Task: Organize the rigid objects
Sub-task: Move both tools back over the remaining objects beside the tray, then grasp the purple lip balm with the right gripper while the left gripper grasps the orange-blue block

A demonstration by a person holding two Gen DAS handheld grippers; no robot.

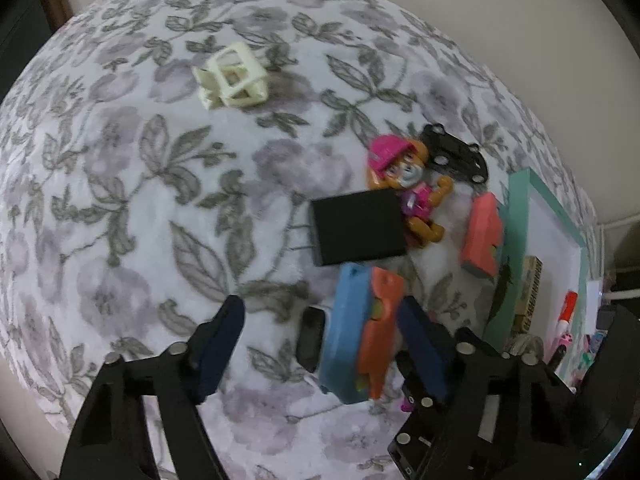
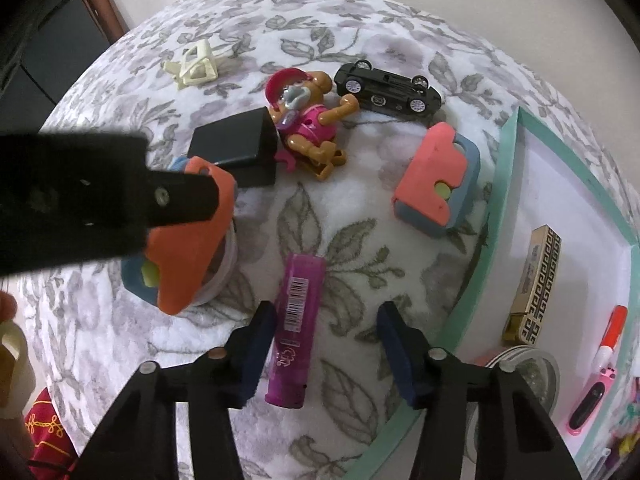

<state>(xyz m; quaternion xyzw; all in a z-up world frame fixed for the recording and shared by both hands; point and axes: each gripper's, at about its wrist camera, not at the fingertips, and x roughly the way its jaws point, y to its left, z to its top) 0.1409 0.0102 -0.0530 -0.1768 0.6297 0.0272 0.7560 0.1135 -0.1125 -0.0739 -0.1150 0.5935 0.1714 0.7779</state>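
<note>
Right fingers (image 2: 262, 344) stand apart, only the left one near the purple tube (image 2: 295, 328): it may roll aside. Left fingers (image 1: 420, 344) apart, astride the blue-orange block (image 1: 360, 332); off-centre closing may tip it.

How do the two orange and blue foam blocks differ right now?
The near block sits between the left gripper jaws; the far block lies free beside the tray. The near block leans against a black box; the far block touches no other toy. Both have an orange layer on blue, with a yellow-green spot showing.
</note>
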